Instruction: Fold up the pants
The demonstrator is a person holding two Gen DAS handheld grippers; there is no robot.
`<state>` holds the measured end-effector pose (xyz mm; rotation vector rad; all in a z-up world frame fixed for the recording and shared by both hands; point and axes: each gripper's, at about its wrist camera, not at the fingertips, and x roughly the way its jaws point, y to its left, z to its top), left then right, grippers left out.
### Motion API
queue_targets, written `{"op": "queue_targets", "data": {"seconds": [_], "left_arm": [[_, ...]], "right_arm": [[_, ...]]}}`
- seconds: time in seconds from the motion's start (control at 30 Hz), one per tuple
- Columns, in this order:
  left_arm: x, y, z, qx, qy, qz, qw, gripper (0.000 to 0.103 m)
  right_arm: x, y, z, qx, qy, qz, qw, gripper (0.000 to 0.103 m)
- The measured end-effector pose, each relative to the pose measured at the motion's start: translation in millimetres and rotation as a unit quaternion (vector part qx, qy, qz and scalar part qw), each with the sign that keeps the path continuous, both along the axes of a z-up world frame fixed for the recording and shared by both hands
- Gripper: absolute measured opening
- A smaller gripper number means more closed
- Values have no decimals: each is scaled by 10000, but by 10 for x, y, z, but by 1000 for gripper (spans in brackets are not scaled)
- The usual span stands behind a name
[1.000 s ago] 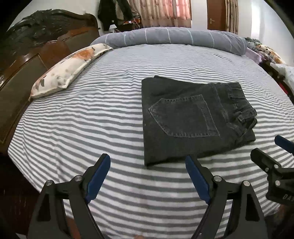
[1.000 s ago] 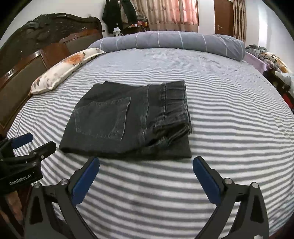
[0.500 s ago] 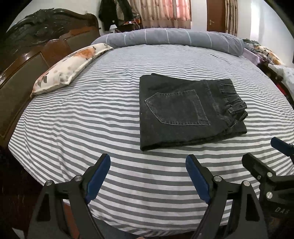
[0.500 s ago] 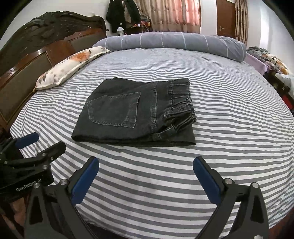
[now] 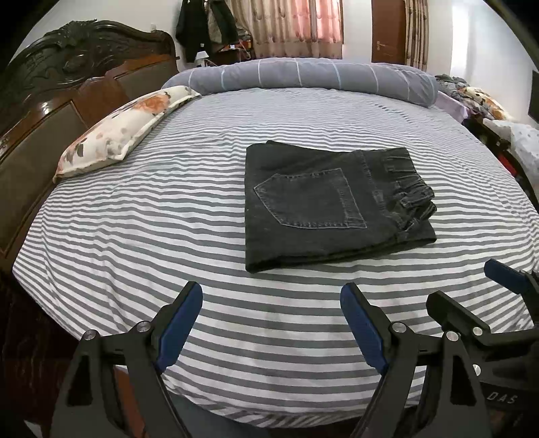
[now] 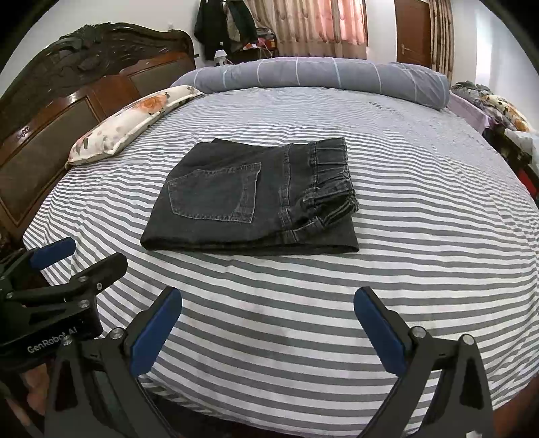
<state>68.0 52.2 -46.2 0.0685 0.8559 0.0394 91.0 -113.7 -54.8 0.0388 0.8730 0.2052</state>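
Nearest the viewer, the left gripper [image 5: 271, 323] is hovering over the near edge of the bed [image 5: 141, 215], its blue-padded jaws standing wide apart and holding nothing. Just beside it, the right gripper [image 6: 267, 328] is hovering at the same edge, jaws likewise spread wide and empty. Each tool is showing in the other's view: the right gripper [image 5: 471, 293] is sitting at the lower right of the left wrist view, and the left gripper [image 6: 81, 256] at the lower left of the right wrist view.

Beyond both sets of jaws, a band of grey-and-white striped sheet is lying bare between the tools and the pants. The pants [image 5: 333, 202], of black denim, are lying folded into a compact rectangle near the middle of the bed [image 6: 421, 215], well apart from both grippers. A back pocket [image 5: 311, 198] is facing up, and the gathered waistband [image 5: 409, 188] is lying along the right side of the bundle. In the right wrist view the pants [image 6: 256, 198] are showing several stacked layers at the near edge.

Farther back on the left, a floral pillow [image 5: 124, 129] is resting against the dark carved headboard [image 5: 67, 91]. A long grey bolster [image 5: 310, 75] is lying across the far edge of the bed. Behind it, pink curtains [image 5: 296, 28], dark hanging clothes [image 5: 202, 30] and a brown door [image 5: 387, 30] are standing against the far wall.
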Motion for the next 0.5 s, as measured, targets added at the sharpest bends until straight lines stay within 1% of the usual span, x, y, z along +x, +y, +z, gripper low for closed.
{"op": "queue_targets", "data": {"seconds": [0.5], "left_arm": [[-105,-50,44,-5,-40,-92,9999,84]], "right_arm": [[-99,-29,3,124,38,-60,9999,101]]}}
